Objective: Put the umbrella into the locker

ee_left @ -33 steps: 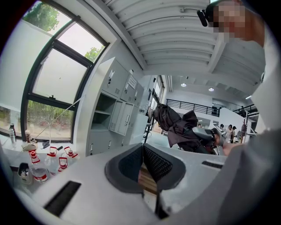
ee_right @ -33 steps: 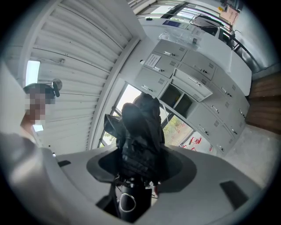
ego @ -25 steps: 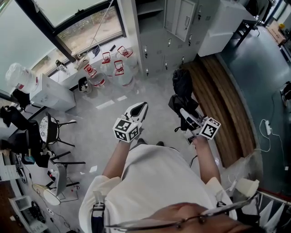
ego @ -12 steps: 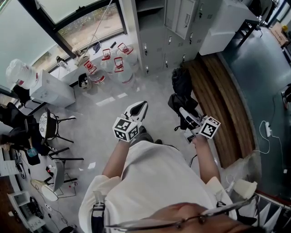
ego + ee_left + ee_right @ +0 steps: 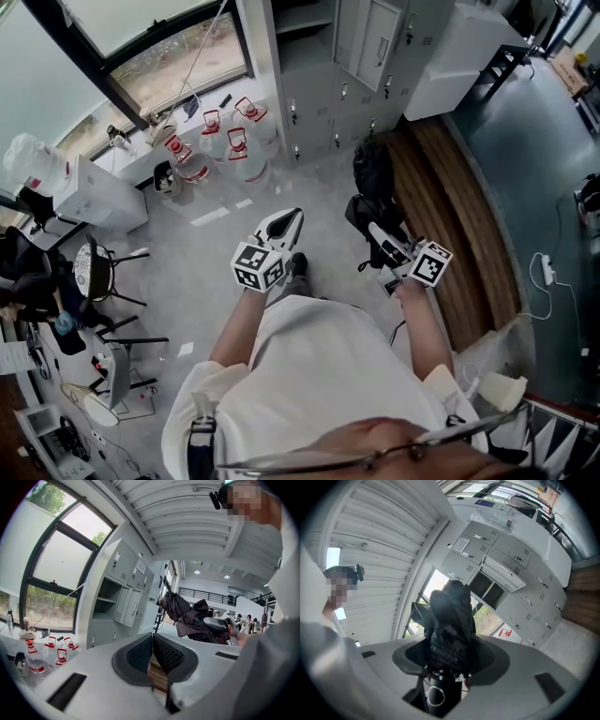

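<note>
the right gripper [image 5: 447, 648] is clamped on the folded black umbrella [image 5: 449, 616] near its handle, and the loose fabric juts ahead toward the grey locker bank [image 5: 511, 564], well apart from it. the left gripper [image 5: 152, 653] has its jaws pressed together on nothing. for a clean carry, hold that clamp firm, aim the tip at the open compartment [image 5: 485, 587] and watch that the fabric doesn't snag its edge.

The left forearm [image 5: 236, 326] and right forearm [image 5: 422, 323] reach forward from the torso [image 5: 319, 375], well apart. The left gripper [image 5: 289, 220] points ahead, its jaws pressed together with nothing between them. The right gripper [image 5: 379, 232] points the same way, its jaws partly apart and clamped on the folded umbrella [image 5: 373, 178].
</note>
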Motion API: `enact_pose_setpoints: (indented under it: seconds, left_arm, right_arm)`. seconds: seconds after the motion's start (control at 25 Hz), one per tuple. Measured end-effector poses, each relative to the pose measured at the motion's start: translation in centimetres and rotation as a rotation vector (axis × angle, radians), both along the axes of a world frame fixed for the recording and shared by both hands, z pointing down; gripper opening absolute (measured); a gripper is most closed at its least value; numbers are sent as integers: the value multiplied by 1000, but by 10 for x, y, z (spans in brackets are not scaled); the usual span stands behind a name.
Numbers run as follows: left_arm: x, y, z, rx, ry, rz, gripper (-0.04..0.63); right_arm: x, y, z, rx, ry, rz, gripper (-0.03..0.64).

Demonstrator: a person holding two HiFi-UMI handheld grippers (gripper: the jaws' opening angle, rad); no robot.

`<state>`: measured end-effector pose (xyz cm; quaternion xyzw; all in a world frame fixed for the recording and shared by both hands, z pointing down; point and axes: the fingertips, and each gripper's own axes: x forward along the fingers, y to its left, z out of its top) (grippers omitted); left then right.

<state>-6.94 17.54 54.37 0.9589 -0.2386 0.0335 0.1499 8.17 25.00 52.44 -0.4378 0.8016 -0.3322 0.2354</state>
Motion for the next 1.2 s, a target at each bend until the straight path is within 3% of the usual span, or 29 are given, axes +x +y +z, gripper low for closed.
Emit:
enact_pose_setpoints:
  seconds: [0.72, 1.2]
  left_arm:
    - [48, -166, 4, -36, 5, 75, 5]
    - [48, -268, 14, -47, 1, 130, 6]
  right_arm:
    - [33, -152, 3, -26, 2, 45, 235]
    - [30, -247, 12, -54, -16, 93, 235]
